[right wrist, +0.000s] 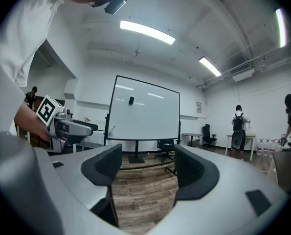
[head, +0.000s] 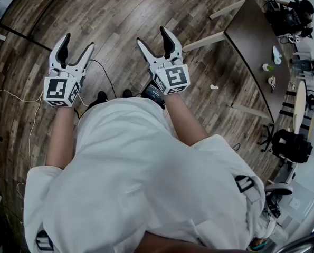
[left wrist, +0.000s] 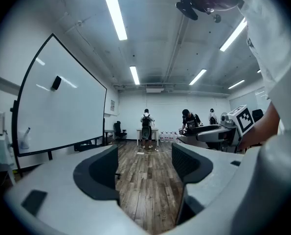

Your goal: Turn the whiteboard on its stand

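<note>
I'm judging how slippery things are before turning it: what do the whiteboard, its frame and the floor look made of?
Whiteboard: a smooth, glossy white panel, likely coated steel or melamine; ceiling lights reflect in it. Frame: thin dark edging, perhaps painted metal or plastic. Floor: wood-look planks with grain and seams, either wood or laminate.

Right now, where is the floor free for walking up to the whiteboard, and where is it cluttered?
Bare wood floor lies ahead of the open left gripper and right gripper, bordered by the table on the right. Crowded: a cable near the feet, and a chair beside the whiteboard stand.
</note>
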